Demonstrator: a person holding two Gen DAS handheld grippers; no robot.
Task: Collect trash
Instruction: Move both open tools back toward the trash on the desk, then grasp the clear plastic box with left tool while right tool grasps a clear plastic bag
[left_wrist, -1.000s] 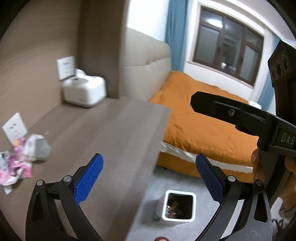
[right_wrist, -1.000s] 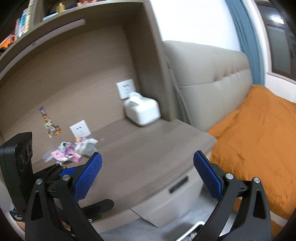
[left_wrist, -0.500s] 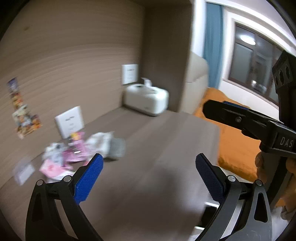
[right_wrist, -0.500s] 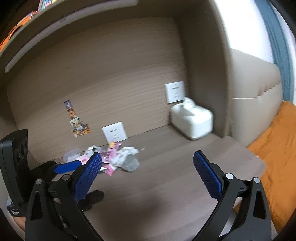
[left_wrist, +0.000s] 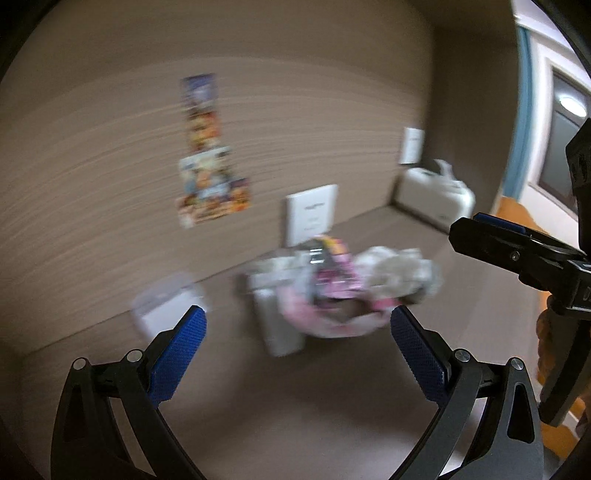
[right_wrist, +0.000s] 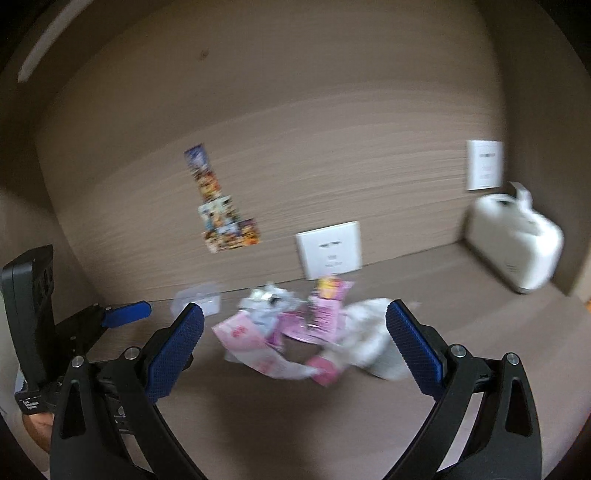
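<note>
Heap of crumpled pink and white wrappers and tissue lying on the brown wood-grain worktop, just below a white wall socket. Framed between the blue-padded fingers of the right claw, spread wide, gripping nothing. Left claw likewise wide apart and empty, facing the same heap. White tissue box off in the right corner.

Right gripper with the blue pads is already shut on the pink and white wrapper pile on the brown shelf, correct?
Not quite. The right gripper is open, its jaws wide apart and holding nothing; the right wrist view shows this. The pink and white wrapper pile does lie on the brown shelf.
</note>
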